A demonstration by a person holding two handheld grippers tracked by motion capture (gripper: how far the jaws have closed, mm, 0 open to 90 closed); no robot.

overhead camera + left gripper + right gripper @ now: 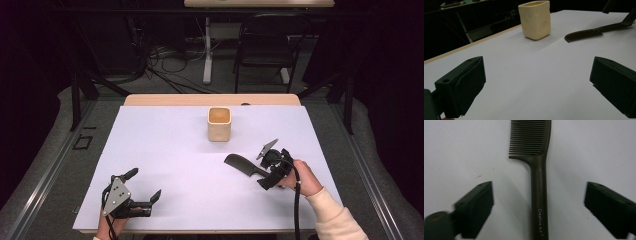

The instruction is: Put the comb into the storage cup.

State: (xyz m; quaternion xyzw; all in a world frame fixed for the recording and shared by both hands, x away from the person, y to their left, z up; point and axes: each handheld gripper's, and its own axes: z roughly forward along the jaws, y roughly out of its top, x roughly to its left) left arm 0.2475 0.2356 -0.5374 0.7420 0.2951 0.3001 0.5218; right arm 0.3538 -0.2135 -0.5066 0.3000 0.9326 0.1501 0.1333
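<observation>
Nearest the worktop's near edge, the left hand-held gripper (145,185) is kept idle with jaws apart, while the right hand-held gripper (539,207), jaws spread, is set astride the flat-lying comb's (537,170) handle toward the right edge, presumably for grasping it.

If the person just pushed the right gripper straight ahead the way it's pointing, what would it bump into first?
Most likely the dark comb. Its handle lies on the white table between the open jaws of the right gripper, which do not touch it, and its teeth lie straight ahead. How high the gripper sits above the handle is unclear.
</observation>
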